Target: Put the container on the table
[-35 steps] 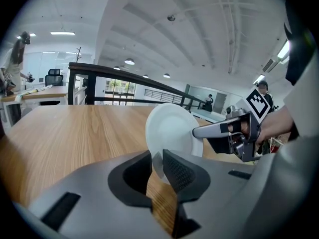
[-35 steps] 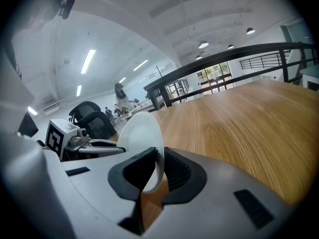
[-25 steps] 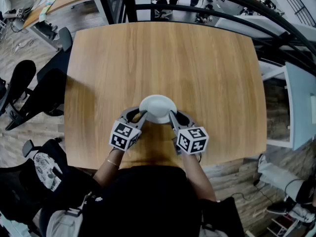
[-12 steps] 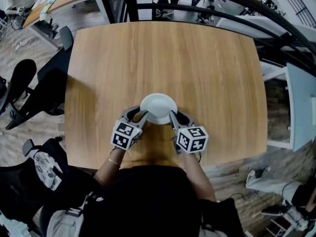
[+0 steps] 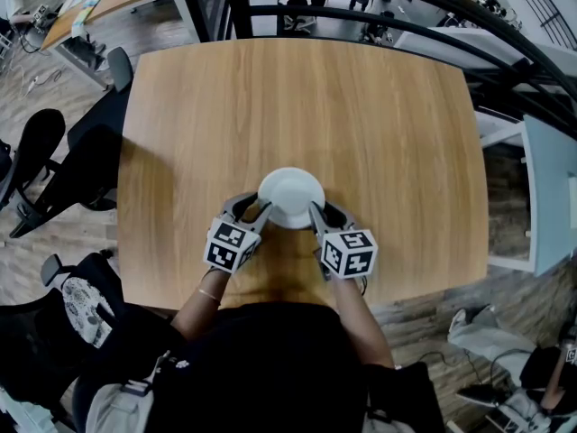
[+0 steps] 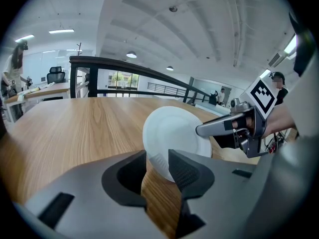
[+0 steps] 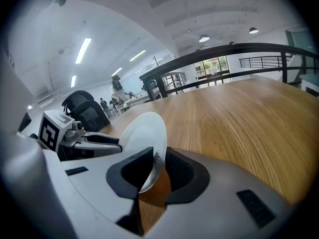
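Evidently the placing is nearly done. The white container point(image 5: 290, 197) sits at the lower centre of the head view, on the near half of the table point(image 5: 297, 97), and by its look it rests on the wood; the contact under its base is not plainly shown.

Left gripper point(image 5: 257, 210): the jaws have just been opening and stand wide. The container's rim lies between them, with a clear gap on one side, so there is no grip.

Right gripper point(image 5: 317, 213): the jaws have also just been opening, though less far. The thin rim stands between them, close to one pad and free of the other, so this grip looks released too.

Left to do, as judged: draw both grippers back off the rim without dragging the container.

Materials:
- The container is round, shallow and bowl-like, matte white, with a thin flared rim and fine ribbing on the wall below it. It is probably paper or light plastic.
- The table is pale wood-grain laminate, smooth, with rounded corners.
- The jaws are grey moulded plastic with dark ridged pads.
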Action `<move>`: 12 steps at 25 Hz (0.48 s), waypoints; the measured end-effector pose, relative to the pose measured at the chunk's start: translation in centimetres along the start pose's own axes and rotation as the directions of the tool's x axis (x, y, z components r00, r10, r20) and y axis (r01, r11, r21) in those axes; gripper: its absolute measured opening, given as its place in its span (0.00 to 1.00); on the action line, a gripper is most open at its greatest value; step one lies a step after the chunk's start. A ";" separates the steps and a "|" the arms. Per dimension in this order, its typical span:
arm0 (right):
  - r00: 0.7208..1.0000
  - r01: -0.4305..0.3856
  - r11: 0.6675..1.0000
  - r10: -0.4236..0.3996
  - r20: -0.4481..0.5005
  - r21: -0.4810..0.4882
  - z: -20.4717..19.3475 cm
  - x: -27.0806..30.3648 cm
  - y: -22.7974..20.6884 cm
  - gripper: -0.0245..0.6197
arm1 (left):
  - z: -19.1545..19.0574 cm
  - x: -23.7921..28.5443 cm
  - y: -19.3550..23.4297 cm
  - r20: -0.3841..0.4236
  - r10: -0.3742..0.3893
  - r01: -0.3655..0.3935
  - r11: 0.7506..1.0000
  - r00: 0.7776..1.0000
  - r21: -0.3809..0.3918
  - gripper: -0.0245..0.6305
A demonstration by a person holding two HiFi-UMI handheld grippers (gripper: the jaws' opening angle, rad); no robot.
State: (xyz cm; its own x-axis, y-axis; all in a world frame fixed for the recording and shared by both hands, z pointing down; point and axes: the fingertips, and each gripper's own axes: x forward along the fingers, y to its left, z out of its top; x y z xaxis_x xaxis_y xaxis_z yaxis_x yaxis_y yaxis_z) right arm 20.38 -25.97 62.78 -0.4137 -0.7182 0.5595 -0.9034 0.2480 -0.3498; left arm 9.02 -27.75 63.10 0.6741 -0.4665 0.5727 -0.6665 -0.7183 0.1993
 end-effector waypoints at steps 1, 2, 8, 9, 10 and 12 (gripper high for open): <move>1.000 0.005 1.000 -0.005 -0.003 -0.005 0.0 0.0 -0.1 0.14 | 0.0 0.0 -0.1 -0.003 0.000 0.000 1.000 1.000 0.000 0.23; 1.000 0.008 1.000 -0.008 -0.004 -0.007 0.0 -0.1 -0.2 0.14 | 0.0 0.0 -0.1 -0.004 0.000 0.000 1.000 1.000 0.000 0.23; 0.999 0.040 0.999 -0.040 -0.023 -0.023 -0.3 0.0 -0.7 0.19 | -0.1 0.1 0.0 -0.008 0.009 -0.009 1.000 1.000 -0.002 0.23; 0.999 0.044 0.999 -0.044 -0.026 -0.026 -0.4 0.0 -0.7 0.20 | -0.1 0.1 0.0 -0.010 0.010 -0.010 1.000 1.000 -0.001 0.23; 0.998 0.047 0.998 -0.048 -0.029 -0.028 -0.5 0.0 -0.8 0.21 | -0.1 0.1 0.1 -0.011 0.011 -0.011 1.000 1.000 0.001 0.23; 0.998 0.050 0.998 -0.051 -0.031 -0.033 -0.6 0.2 -0.8 0.21 | -0.2 0.3 0.2 -0.011 0.015 -0.015 1.000 1.000 0.007 0.23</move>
State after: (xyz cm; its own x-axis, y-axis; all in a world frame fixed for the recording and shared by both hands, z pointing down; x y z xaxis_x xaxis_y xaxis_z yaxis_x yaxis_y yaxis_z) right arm 21.00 -25.92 63.60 -0.3702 -0.7092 0.5999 -0.9263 0.2329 -0.2963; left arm 9.04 -27.91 63.46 0.6602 -0.4720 0.5843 -0.6745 -0.7148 0.1847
